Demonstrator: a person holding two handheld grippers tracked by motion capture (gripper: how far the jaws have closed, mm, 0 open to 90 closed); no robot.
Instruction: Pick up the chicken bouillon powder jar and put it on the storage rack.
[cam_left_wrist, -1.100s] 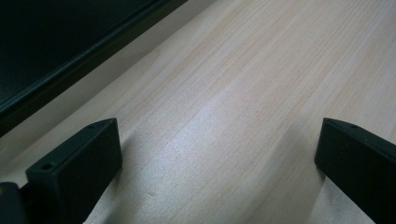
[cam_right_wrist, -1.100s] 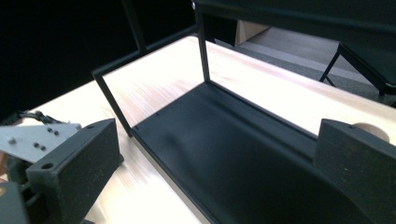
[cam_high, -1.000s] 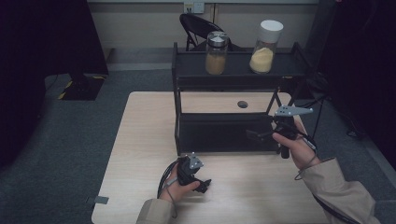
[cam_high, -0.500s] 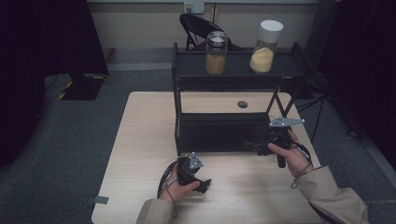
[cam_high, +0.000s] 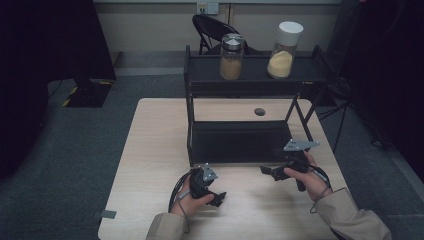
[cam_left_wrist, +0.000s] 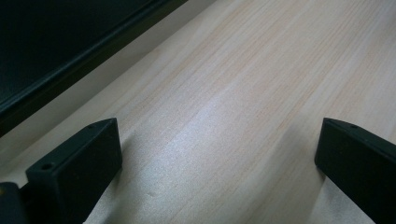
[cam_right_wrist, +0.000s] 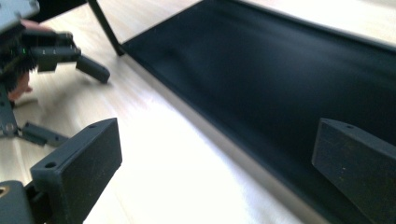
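A black two-tier rack (cam_high: 240, 142) stands on the light wood table (cam_high: 150, 150). On its top shelf are a metal-lidded jar of amber grains (cam_high: 232, 57) and a white-lidded jar of yellow powder (cam_high: 284, 50). My left gripper (cam_high: 218, 197) (cam_left_wrist: 210, 158) rests low over bare wood in front of the rack, its jaws wide open and holding nothing. My right gripper (cam_high: 267, 171) (cam_right_wrist: 215, 163) hovers at the rack's front right corner, open and empty, pointing left along the lower shelf (cam_right_wrist: 261, 70). The left gripper (cam_right_wrist: 67, 101) also appears far off in the right gripper view.
A small round hole (cam_high: 259, 111) sits in the tabletop behind the rack. A black folding chair (cam_high: 210, 27) stands beyond the table. Grey carpet surrounds the table. Bare wood lies left of the rack and along the front edge.
My right gripper has moved down from beside the rack's right leg toward the person, to the rack's front right corner. The left gripper has stayed put.
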